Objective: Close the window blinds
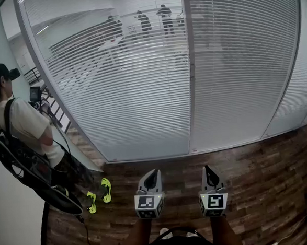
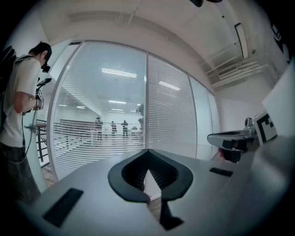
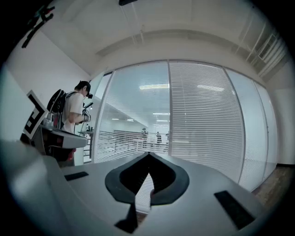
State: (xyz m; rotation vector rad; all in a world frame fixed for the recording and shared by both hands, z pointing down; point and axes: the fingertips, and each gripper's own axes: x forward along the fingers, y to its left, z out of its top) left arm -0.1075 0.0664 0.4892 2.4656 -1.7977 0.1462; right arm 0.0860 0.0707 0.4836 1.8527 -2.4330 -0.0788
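Observation:
White slatted window blinds hang behind a curved glass wall. Through the left panel (image 1: 114,90) (image 2: 99,120) (image 3: 133,120) I can see distant people. The right panel (image 1: 241,66) (image 2: 168,117) (image 3: 205,120) looks more opaque. A grey upright post (image 1: 190,69) divides the two. My left gripper (image 1: 153,173) (image 2: 147,151) and right gripper (image 1: 208,168) (image 3: 148,153) are held side by side, level, over the floor, well short of the glass. Both are shut with nothing between their tips. No cord or wand for the blinds is visible.
A person (image 1: 26,133) with a backpack and a handheld device stands at the left, close to the glass. Yellow-green shoes (image 1: 99,194) lie on the dark wooden floor (image 1: 267,179) near that person. Cables trail on the floor at the lower left.

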